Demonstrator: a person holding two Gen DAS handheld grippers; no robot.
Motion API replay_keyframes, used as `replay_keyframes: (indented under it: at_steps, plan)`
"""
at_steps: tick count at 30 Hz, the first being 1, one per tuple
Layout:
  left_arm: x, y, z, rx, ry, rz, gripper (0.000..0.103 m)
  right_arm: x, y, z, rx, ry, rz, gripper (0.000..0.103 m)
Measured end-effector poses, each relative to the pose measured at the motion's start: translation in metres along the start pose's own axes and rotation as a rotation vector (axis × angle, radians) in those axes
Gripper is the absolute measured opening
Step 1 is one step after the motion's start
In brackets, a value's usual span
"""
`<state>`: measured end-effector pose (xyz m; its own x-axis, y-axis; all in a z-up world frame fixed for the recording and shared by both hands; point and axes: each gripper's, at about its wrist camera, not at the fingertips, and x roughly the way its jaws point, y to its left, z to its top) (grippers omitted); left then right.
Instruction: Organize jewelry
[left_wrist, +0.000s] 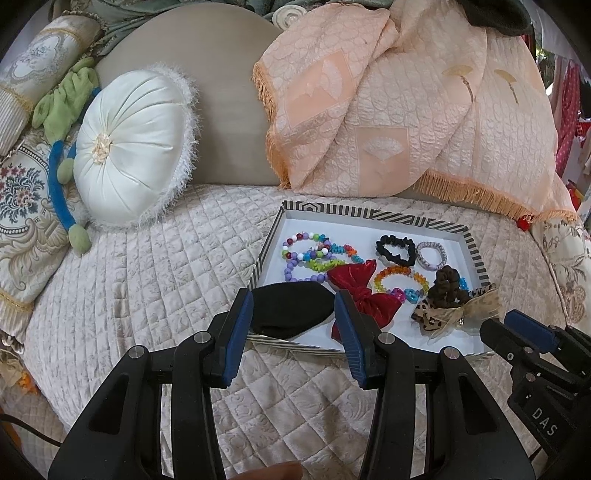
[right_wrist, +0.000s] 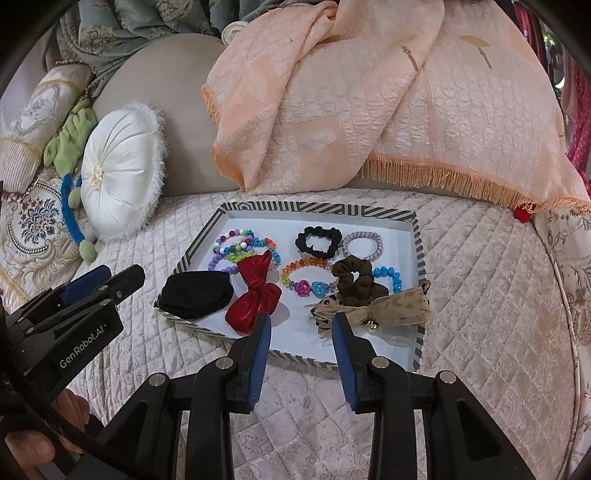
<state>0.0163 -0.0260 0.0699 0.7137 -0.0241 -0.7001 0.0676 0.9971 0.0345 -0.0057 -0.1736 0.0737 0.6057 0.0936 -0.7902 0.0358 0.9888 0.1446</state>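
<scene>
Bracelets (right_wrist: 236, 249) crowd the tray (right_wrist: 416, 236) beside a red bow (right_wrist: 255, 295); both grippers' fingers gape, holding nothing

Left gripper (left_wrist: 293, 317) — black plastic frame with two long fingers, each lined on its inner face with a ribbed blue pad (left_wrist: 236, 332). Round silver screw heads (left_wrist: 136, 352) sit at the finger pivots, and tapered slots pierce the arms. Seen from the right wrist, its side carries white lettering "GenRobot.AI". Right gripper (right_wrist: 301, 332) — same black frame, blue ribbed pads (right_wrist: 258, 354) and silver screws (right_wrist: 157, 379); from the left wrist its side shows the white letters "DAS". A thin black cable runs by the left gripper. Bare fingertips (right_wrist: 33, 448) show at the lower left edge.
</scene>
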Motion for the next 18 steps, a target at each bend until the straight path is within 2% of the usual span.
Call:
replay_keyframes:
  at_steps: [18]
  plan:
    - [0.0065, -0.0079, -0.0016, 0.008, 0.031, -0.019, 0.045, 0.0003, -0.0025, -0.0016, 0.000, 0.004, 0.005, 0.032]
